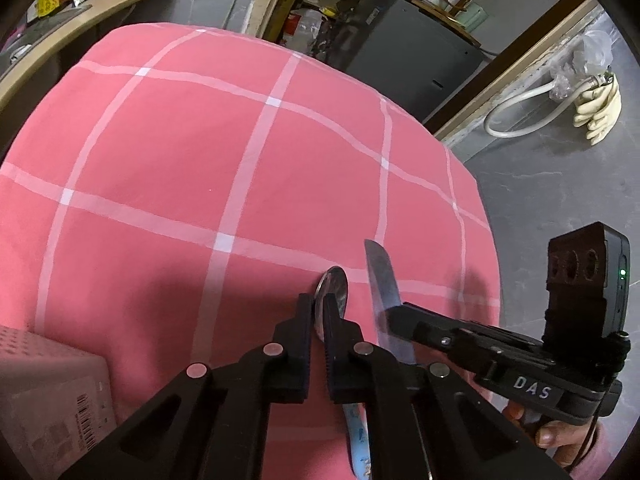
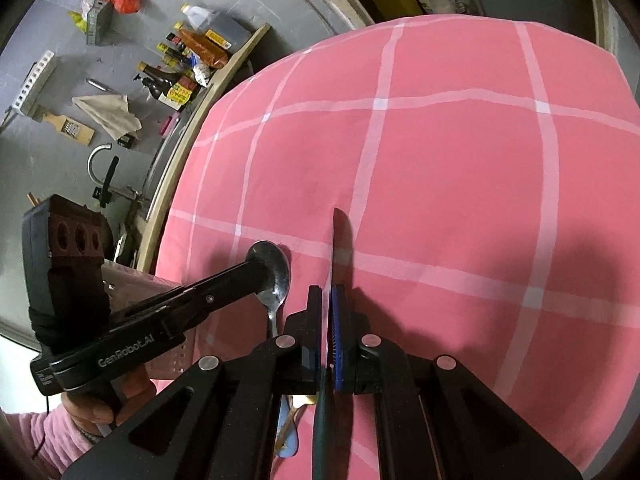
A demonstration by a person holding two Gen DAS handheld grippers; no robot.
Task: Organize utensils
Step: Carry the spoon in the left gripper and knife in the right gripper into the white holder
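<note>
My left gripper (image 1: 318, 304) is shut on a steel spoon (image 1: 333, 286) with a blue patterned handle; the bowl sticks out beyond the fingertips. It also shows in the right wrist view (image 2: 276, 268), held by the left gripper (image 2: 256, 270). My right gripper (image 2: 329, 294) is shut on a knife (image 2: 340, 240), blade pointing forward over the pink checked tablecloth (image 2: 460, 160). In the left wrist view the knife (image 1: 382, 276) sits just right of the spoon, with the right gripper (image 1: 394, 312) clamped on it. Both are held above the tablecloth (image 1: 180, 140).
A pink perforated basket (image 1: 44, 384) stands at the table's near left; it also shows in the right wrist view (image 2: 132, 284). A gold-tipped utensil (image 2: 298, 404) lies below the grippers. A shelf with bottles (image 2: 180, 80), a dark cabinet (image 1: 404, 52) and grey floor surround the table.
</note>
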